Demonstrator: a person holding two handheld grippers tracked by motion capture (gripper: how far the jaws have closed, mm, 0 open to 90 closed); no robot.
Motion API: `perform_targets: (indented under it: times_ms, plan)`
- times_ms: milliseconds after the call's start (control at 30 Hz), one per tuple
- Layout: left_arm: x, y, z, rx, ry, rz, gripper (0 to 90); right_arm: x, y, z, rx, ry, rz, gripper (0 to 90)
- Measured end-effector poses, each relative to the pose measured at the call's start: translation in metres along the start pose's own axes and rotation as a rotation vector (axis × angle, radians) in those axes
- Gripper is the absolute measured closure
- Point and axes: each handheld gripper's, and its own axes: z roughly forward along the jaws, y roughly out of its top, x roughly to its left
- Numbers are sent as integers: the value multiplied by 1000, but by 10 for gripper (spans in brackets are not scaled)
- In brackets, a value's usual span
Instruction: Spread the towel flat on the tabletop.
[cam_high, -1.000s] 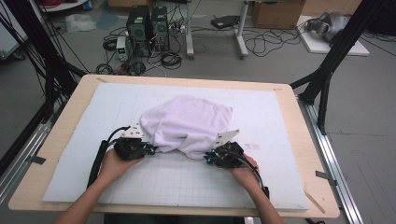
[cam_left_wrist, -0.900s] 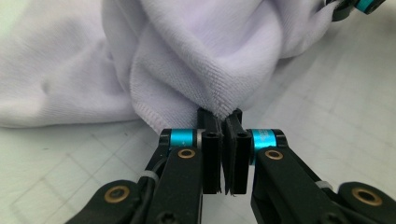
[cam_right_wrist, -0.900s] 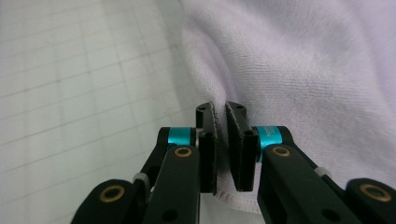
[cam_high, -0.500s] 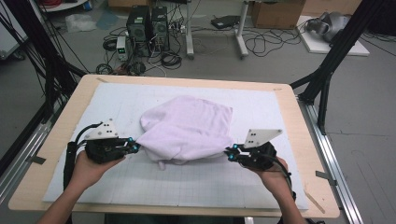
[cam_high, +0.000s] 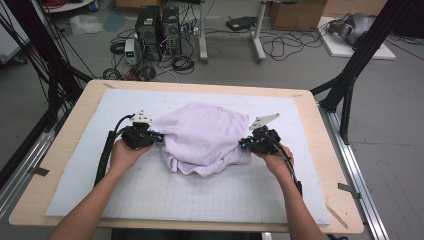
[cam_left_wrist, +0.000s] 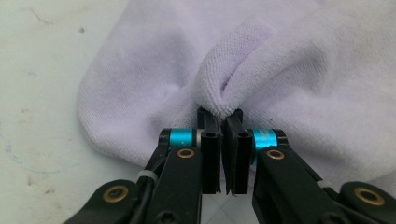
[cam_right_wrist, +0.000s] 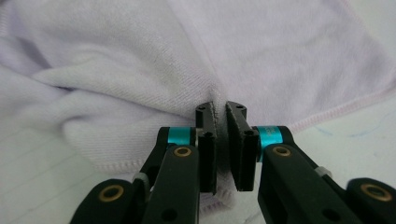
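Tongs (cam_left_wrist: 220, 122) tips hidden in towel (cam_high: 205, 137) folds

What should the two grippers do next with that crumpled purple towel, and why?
Probably draw both hands apart, away from each other. The left gripper is pinched on a fold at one side of the towel, and the right gripper is clamped on cloth at the other side. Between them the towel lies bunched and wrinkled on the white mat, so pulling outward should stretch it flat.
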Motion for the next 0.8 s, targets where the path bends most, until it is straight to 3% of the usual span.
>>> perform_targets:
  times_ms: [67, 200, 267, 367, 467, 600, 700, 800]
  plan:
    - [-2, 1, -9, -2, 9, 13, 750, -1, -1, -1, -4, -6, 12, 775]
    - [-6, 0, -39, -76, 22, 19, 584, 12, 2, -25, -70, -49, -19, 661]
    - [-11, -3, -51, -93, 8, 27, 564, 21, 2, -39, -109, -35, -22, 622]
    - [-22, -11, -57, -92, -16, 45, 538, 40, 1, -49, -132, -58, -56, 556]
    - [-36, -20, -52, -90, -90, 50, 559, 58, 0, -45, -155, -7, -85, 526]
    - [-53, -27, -28, -55, -156, 59, 574, 78, 1, -22, -136, 87, -139, 476]
    - [-63, -26, -9, -14, -143, 79, 535, 84, 1, 2, -68, 118, -153, 449]
    - [-68, -26, 5, -4, -116, 87, 519, 86, -1, 21, -43, 130, -161, 462]
